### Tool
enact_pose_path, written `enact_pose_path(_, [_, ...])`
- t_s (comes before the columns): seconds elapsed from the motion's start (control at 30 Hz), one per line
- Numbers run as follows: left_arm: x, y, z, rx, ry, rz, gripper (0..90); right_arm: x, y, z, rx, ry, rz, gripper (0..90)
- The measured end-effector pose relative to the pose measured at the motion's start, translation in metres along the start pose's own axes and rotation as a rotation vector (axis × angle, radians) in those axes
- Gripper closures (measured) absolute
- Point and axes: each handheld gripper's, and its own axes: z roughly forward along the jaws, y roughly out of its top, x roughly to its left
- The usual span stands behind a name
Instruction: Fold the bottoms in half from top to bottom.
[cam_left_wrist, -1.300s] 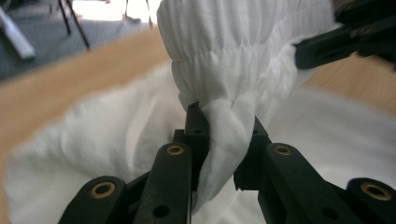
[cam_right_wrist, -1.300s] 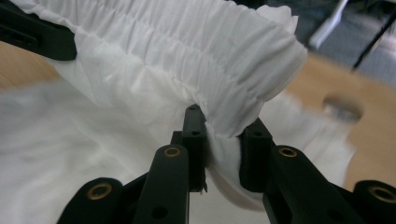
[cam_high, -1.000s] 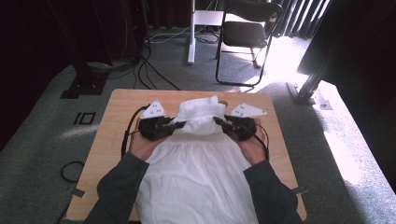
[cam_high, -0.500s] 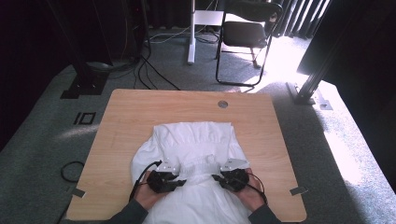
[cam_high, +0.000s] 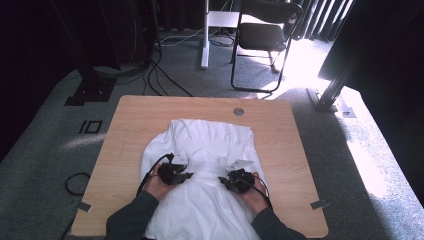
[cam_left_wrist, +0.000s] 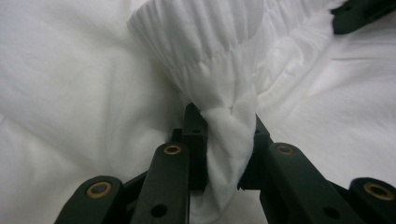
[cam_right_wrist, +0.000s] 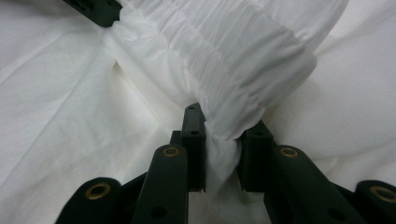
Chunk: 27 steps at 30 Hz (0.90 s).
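Two grippers pinching the gathered band of a white garment on a table.

Nearest us, in the left gripper view, the left gripper (cam_left_wrist: 223, 140) has its jaws drawn in on a bunched fold of the garment (cam_left_wrist: 84, 79), the cloth squeezed between the pads and hanging below them. In the right gripper view we see the right gripper (cam_right_wrist: 220, 144) likewise pinching the shirred band (cam_right_wrist: 243, 60), jaws narrowed with cloth wedged between. From the high view we note both grippers, left (cam_high: 175, 172) and right (cam_high: 239, 179), low on the garment (cam_high: 210, 140), side by side and apart, hands behind them. The garment lies spread over the near middle of the table (cam_high: 140, 112). Farther off stands a chair (cam_high: 262, 35) on the floor.
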Motion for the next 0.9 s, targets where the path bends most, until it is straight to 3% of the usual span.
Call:
enact_pose_path(0.13, [0.018,0.011,0.008,-0.001,0.028,-0.026,78.2,-0.014,0.018,0.016,0.001,-0.040,-0.011,75.5])
enact_pose_path(0.27, [0.027,0.019,0.016,-0.018,0.052,-0.056,78.2,-0.036,0.035,0.029,0.006,-0.067,0.000,75.4])
enact_pose_path(0.4, [0.034,0.024,0.022,-0.032,0.078,-0.083,78.2,-0.054,0.045,0.039,-0.014,-0.058,0.067,75.3])
enact_pose_path(0.57, [0.037,0.030,0.019,-0.039,0.082,-0.093,78.5,-0.062,0.053,0.040,-0.002,-0.032,0.053,75.4])
enact_pose_path(0.63, [0.036,0.037,0.008,-0.071,0.083,-0.093,78.9,-0.062,0.056,0.033,-0.028,-0.027,0.041,75.7])
enact_pose_path(0.77, [0.027,0.047,-0.029,-0.206,0.081,-0.086,79.1,-0.054,0.069,-0.001,-0.142,-0.033,0.010,75.9])
enact_pose_path(0.8, [0.027,0.047,-0.029,-0.206,0.081,-0.086,79.1,-0.052,0.071,-0.010,-0.171,-0.034,0.000,75.9])
enact_pose_path(0.83, [0.024,0.049,-0.038,-0.237,0.084,-0.071,79.1,-0.052,0.071,-0.010,-0.171,-0.034,0.000,75.9])
enact_pose_path(0.87, [0.017,0.054,-0.056,-0.300,0.080,-0.057,79.1,-0.048,0.077,-0.028,-0.226,-0.038,-0.025,75.8])
enact_pose_path(0.9, [0.014,0.057,-0.066,-0.325,0.081,-0.044,79.1,-0.045,0.080,-0.038,-0.253,-0.043,-0.036,75.8])
